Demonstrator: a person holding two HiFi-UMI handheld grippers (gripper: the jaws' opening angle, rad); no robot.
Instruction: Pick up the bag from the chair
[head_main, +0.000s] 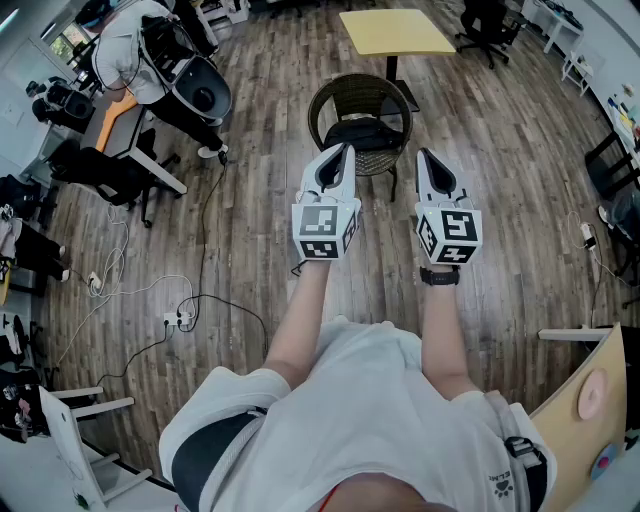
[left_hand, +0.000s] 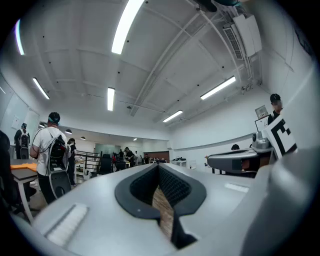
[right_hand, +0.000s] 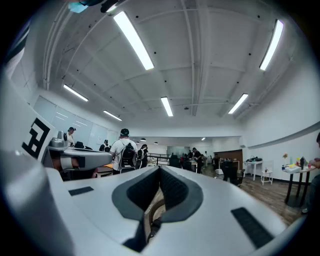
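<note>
Two grippers show in the head view: your left gripper (head_main: 346, 152) and right gripper (head_main: 421, 155), side by side and apart, each with its jaws pressed together on nothing; the dark bag (head_main: 366, 135) lies on the seat of the round wicker chair (head_main: 322, 100), ahead of and below their tips. Go down like this and the shut tips would likely shove the bag across the seat or knock the chair's rim; part one pair first. Your forearms reach forward, roughly parallel, marker cubes facing up.

In the left gripper view the jaws meet in a seam, with only wooden floor (left_hand: 162, 210) through the slit; it looks out level across the room, with no bag in sight.

The right gripper view shows the same closed seam; a curved edge low in the slit may be the chair, though you cannot be sure.
</note>
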